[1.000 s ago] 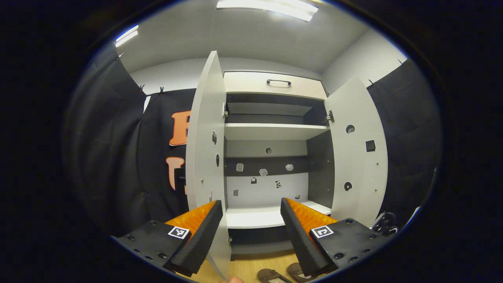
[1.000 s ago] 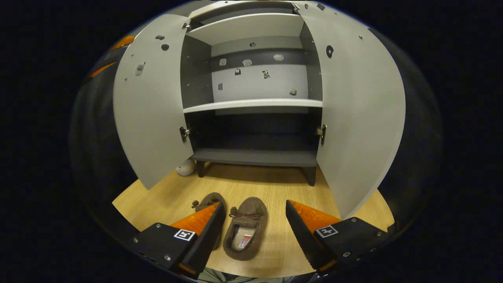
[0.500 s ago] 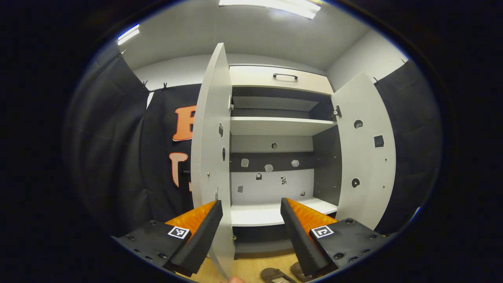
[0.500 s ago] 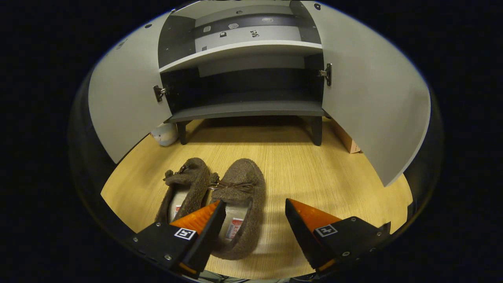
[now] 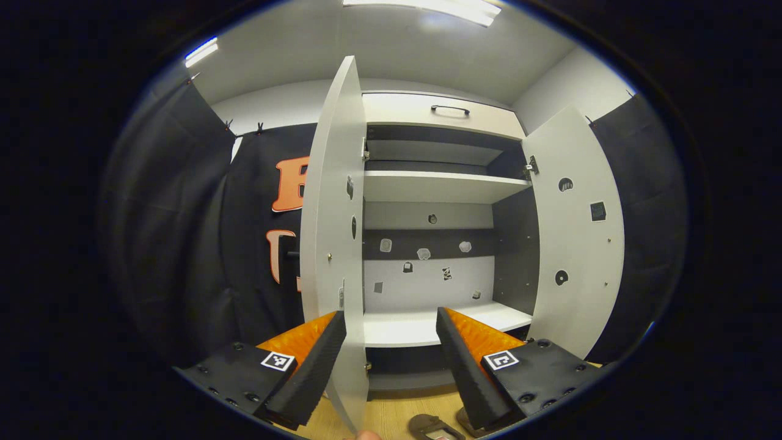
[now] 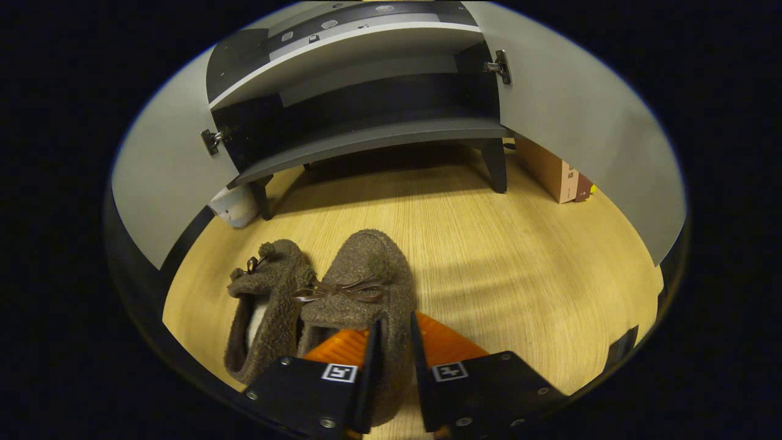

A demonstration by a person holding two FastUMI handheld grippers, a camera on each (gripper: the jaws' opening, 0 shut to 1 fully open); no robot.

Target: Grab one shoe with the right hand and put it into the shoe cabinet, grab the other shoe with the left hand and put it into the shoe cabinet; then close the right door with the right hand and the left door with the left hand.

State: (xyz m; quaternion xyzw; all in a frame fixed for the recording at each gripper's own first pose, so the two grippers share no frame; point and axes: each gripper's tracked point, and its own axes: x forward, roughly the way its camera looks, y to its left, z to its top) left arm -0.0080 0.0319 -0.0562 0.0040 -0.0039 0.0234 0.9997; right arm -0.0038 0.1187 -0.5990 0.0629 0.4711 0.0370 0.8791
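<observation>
R claw (image 6: 391,366): was wide open above, now dropped and clenched on right shoe (image 6: 366,287) wall, on floor by its pair.
L claw (image 5: 391,351): released, facing open cabinet (image 5: 427,183).
Meaning: grab made; lift next.

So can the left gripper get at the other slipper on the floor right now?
Probably yes: the left gripper is open, and the left slipper lies uncovered on the wooden floor, though snug against the slipper the right gripper pinches.

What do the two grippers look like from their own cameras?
Left gripper and right gripper match: each has two wedge-shaped fingers, orange textured inner pads, ribbed black edges, and black mounts with screws and a small square black-and-white marker.
</observation>
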